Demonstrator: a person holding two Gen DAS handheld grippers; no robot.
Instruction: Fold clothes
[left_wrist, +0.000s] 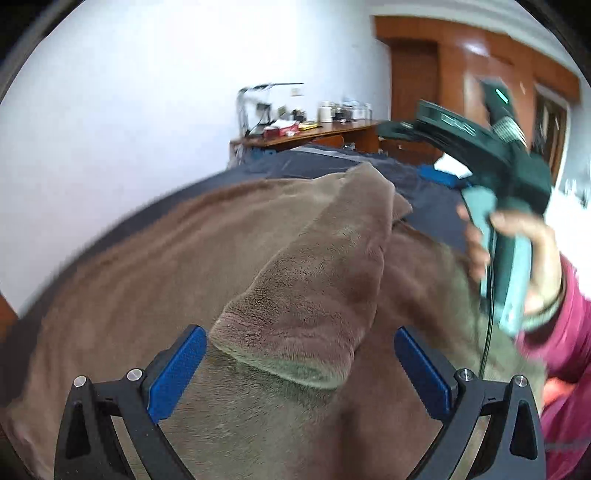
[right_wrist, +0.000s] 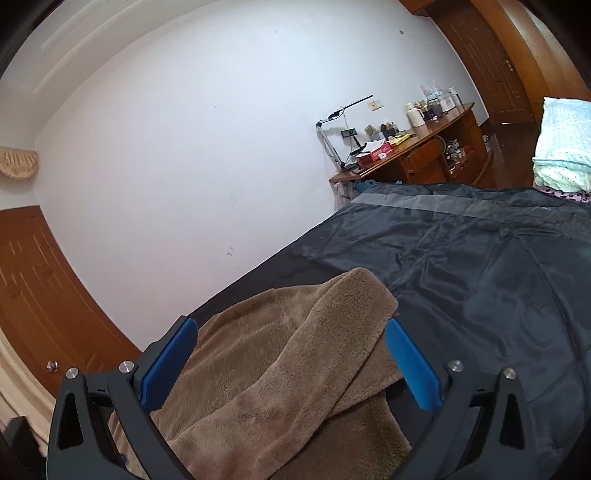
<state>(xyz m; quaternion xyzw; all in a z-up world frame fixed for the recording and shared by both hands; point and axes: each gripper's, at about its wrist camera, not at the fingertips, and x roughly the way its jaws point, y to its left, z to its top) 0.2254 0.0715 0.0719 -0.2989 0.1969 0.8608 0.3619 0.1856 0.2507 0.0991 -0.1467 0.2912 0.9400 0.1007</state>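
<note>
A dark bed cover (right_wrist: 480, 266) is spreading across the bed, reaching toward a far wooden desk (right_wrist: 424, 147). A brown fleece garment (left_wrist: 184, 258) is lying on its near part, one sleeve (left_wrist: 325, 266) folded over the body. The left gripper (left_wrist: 300, 365) is hovering above the sleeve, jaws spread apart, holding nothing. The right gripper (right_wrist: 290, 363) is likewise gaping wide and empty over the fleece, a hand (left_wrist: 524, 258) gripping its handle.

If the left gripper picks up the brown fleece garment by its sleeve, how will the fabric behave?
Probably floppy: the brown fleece garment already lies in soft folds and ripples on the bed cover. The plush pile likely grips the blue pads well. The thick, wide fabric may drag and sag below the open left gripper.
</note>
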